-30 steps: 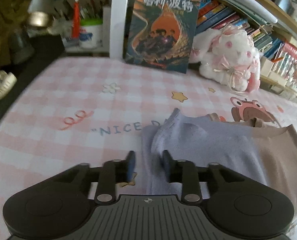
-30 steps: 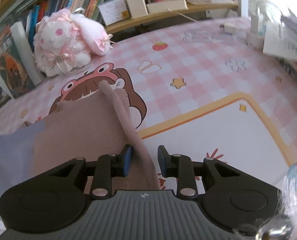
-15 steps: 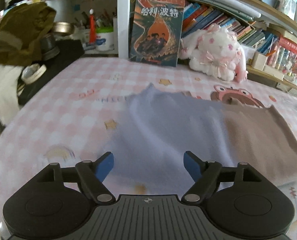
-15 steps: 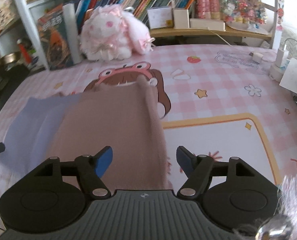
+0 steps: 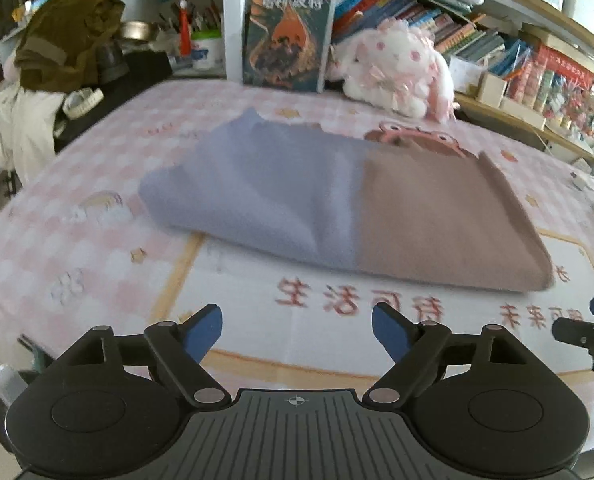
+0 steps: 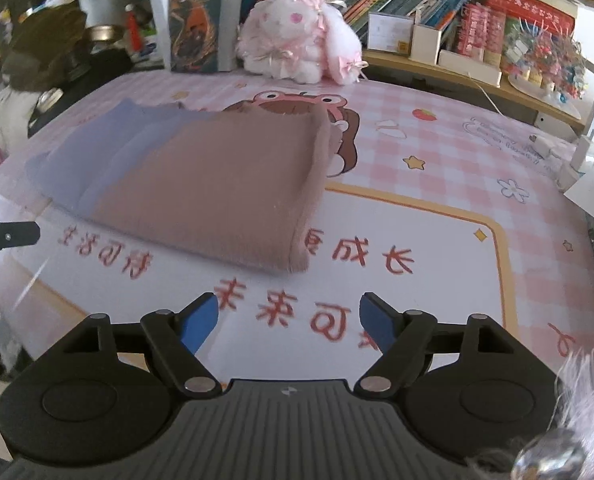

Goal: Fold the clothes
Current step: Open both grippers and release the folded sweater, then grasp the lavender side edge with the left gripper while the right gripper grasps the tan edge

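Left wrist: soft knit garment (image 5: 337,204) folded rectangular; both tools opening, empty.

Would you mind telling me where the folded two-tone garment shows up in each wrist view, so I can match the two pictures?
Left wrist view: the folded garment lies centre frame, lavender half left, brown half right, beyond the open left gripper.
Right wrist view: the folded garment sits left of centre, brown half nearest.
Shared landmark: the pink-and-white plush bunny behind it by the bookshelf.

Right gripper (image 6: 288,322) jaws opening, empty, near folded garment (image 6: 201,184)
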